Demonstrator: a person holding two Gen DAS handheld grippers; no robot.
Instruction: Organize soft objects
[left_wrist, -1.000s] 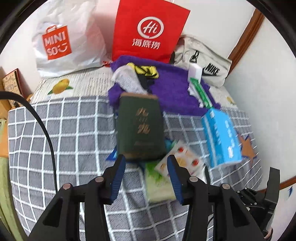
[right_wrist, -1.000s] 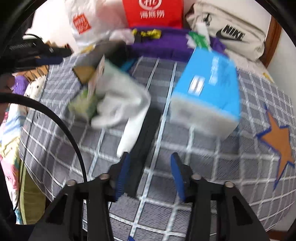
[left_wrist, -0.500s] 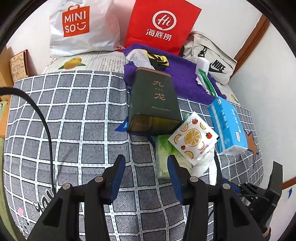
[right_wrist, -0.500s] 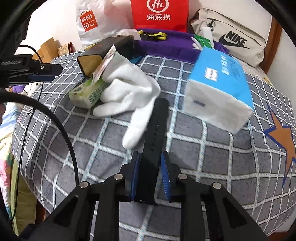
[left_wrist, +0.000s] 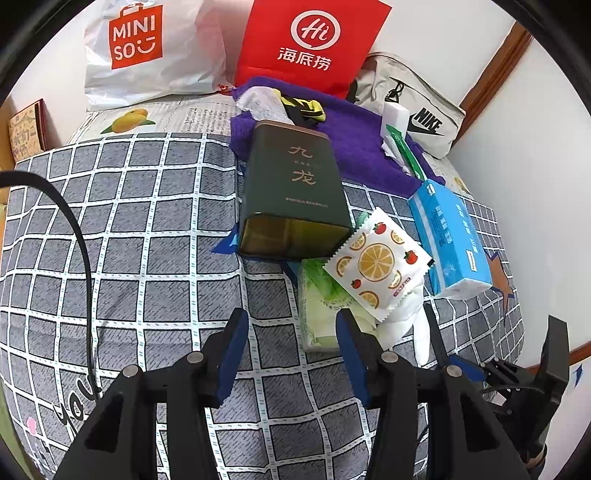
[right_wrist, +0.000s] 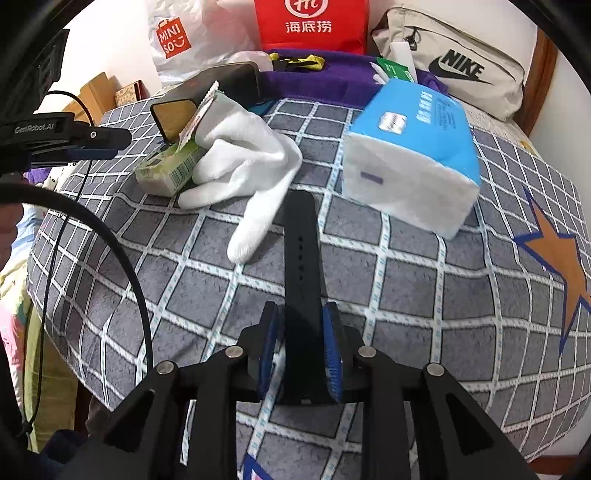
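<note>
Black rubber strap (right_wrist: 301, 258) sits low in the centre of the right view, pinched by your right gripper (right_wrist: 300, 350), beside the white glove (right_wrist: 243, 162). Your left gripper (left_wrist: 290, 354) is spread wide, holding nothing.

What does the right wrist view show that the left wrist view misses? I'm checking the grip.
Only the right wrist view shows the right gripper shut on the black strap. Only the left wrist view shows the left gripper open, and the face of the fruit-print packet. Both show the white glove, blue tissue pack and dark green tin.
</note>
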